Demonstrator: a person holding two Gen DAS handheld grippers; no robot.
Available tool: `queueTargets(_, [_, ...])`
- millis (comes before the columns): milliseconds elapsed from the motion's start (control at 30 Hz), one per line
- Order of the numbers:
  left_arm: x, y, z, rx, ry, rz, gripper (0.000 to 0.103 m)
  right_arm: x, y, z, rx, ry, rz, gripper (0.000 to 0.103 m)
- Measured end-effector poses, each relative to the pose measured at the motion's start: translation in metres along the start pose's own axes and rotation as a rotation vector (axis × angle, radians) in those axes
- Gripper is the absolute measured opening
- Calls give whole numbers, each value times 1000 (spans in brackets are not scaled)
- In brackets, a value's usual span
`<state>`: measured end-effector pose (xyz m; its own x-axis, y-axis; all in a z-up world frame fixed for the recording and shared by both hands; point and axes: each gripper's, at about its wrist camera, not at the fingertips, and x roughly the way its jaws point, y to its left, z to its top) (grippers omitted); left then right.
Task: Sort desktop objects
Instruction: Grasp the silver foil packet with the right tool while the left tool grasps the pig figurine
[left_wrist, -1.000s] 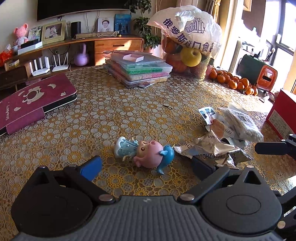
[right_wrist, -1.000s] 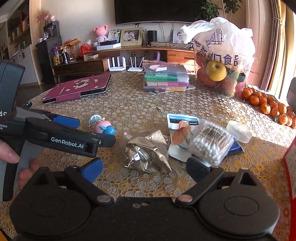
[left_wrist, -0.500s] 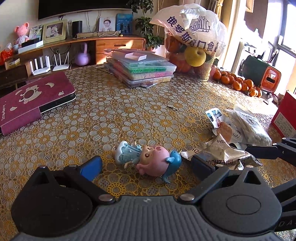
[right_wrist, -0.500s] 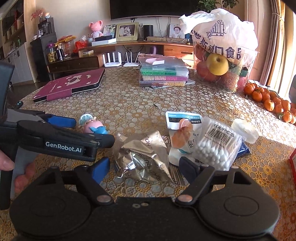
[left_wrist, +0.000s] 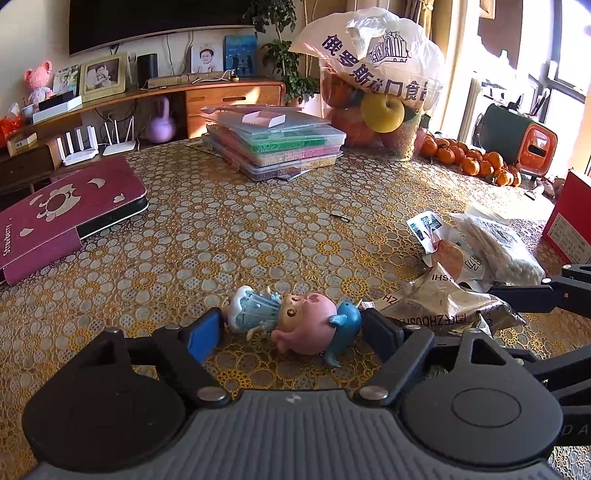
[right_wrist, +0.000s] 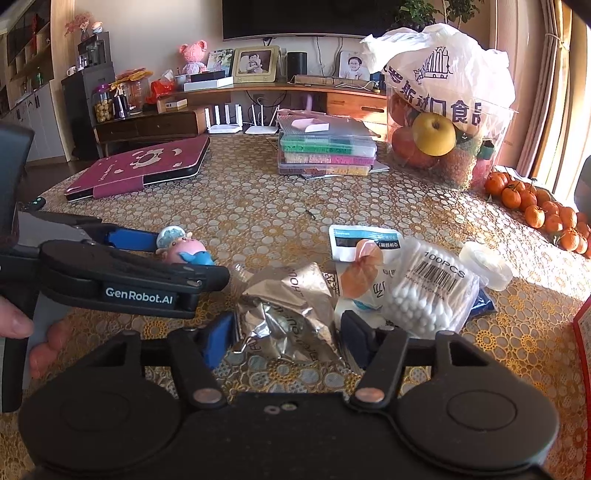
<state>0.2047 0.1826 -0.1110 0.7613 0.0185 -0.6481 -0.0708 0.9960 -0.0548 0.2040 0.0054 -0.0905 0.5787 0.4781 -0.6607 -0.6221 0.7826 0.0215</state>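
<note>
Low in the frame, the left gripper (left_wrist: 291, 328) spreads wide around the toy figurine (left_wrist: 295, 323) lying on its side; a crumpled foil wrapper (left_wrist: 443, 306) lies right.

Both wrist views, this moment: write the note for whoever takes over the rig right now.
Left hand-held gripper: open, its fingers either side of the toy figurine, which lies on its side on the table; not clamped.
Right hand-held gripper: open, straddling the crumpled foil wrapper.
Cotton swab bag and sachet lie just right of the wrapper.
Done: nothing visibly sorted.
Left: close on both, then clear the rest.
</note>
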Motion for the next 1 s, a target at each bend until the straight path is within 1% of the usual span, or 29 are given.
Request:
queueTargets(233, [-1, 1, 0, -12, 4, 4, 79, -3, 0, 0, 6, -3, -1, 57])
queueTargets(333, [-3, 1, 0, -27, 7, -9, 79, -5, 0, -1, 7, -3, -1, 56])
queueTargets(467, [-9, -1, -2, -27, 9, -4, 79, -8, 0, -2, 13, -3, -1, 55])
queueTargets(533, [-12, 0, -2, -45, 13, -10, 79, -11, -1, -3, 18, -4, 0, 54])
queueTargets(1000, [-53, -13, -12, -69, 19, -43, 79, -44, -3, -16, 30, -2, 3, 46])
